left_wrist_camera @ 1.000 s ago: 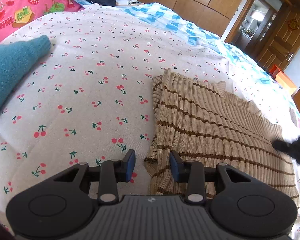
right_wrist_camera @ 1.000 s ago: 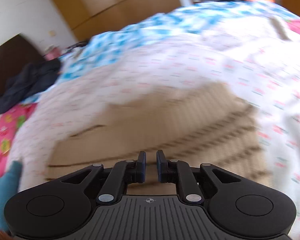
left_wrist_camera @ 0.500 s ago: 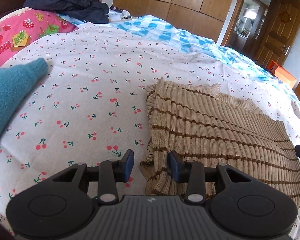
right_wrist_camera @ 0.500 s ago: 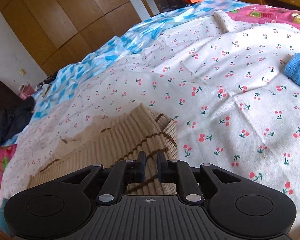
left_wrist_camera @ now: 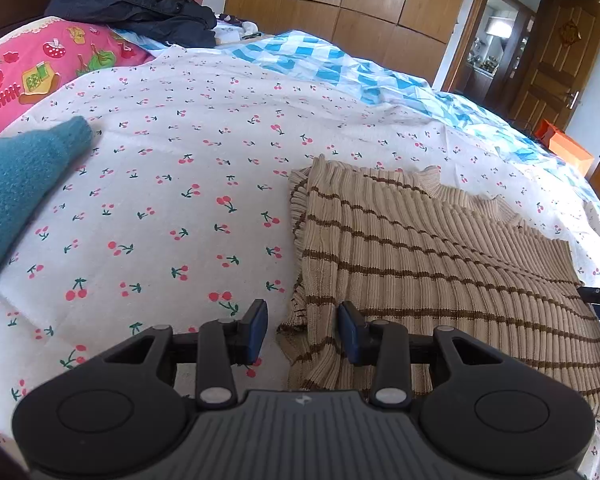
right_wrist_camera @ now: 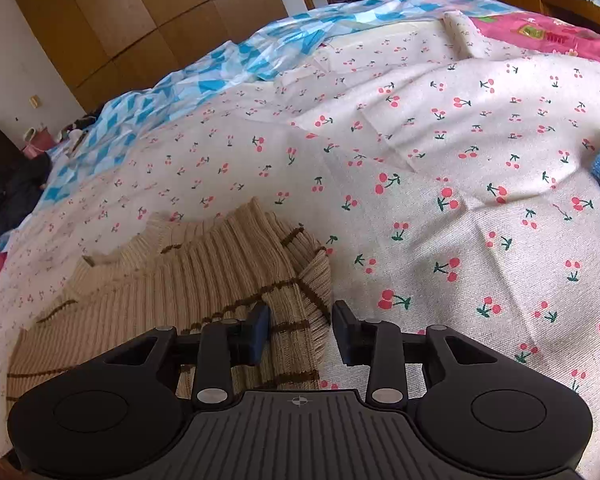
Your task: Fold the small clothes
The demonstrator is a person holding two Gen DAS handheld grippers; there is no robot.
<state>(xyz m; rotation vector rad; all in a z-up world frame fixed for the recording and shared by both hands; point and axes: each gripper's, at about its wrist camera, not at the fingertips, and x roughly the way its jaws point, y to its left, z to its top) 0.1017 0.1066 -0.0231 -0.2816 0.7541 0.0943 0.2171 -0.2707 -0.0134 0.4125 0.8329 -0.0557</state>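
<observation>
the striped beige sweater (left_wrist_camera: 440,264) is lying flat on the cherry-print sheet (left_wrist_camera: 172,208). the left gripper (left_wrist_camera: 302,332) is hovering spread over its near-left corner, the right gripper (right_wrist_camera: 298,330) spread over its opposite edge, neither pinching anything.

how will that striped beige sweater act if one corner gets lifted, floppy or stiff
Probably floppy: the striped beige sweater lies flat, its ribbed edge already rumpled near the left hand-held gripper. A lifted corner would likely drape and stretch, dragging the rest along. It looks thick-knit, so fairly grippy on the cherry-print sheet, and unlikely to slip from the right hand-held gripper.
</observation>
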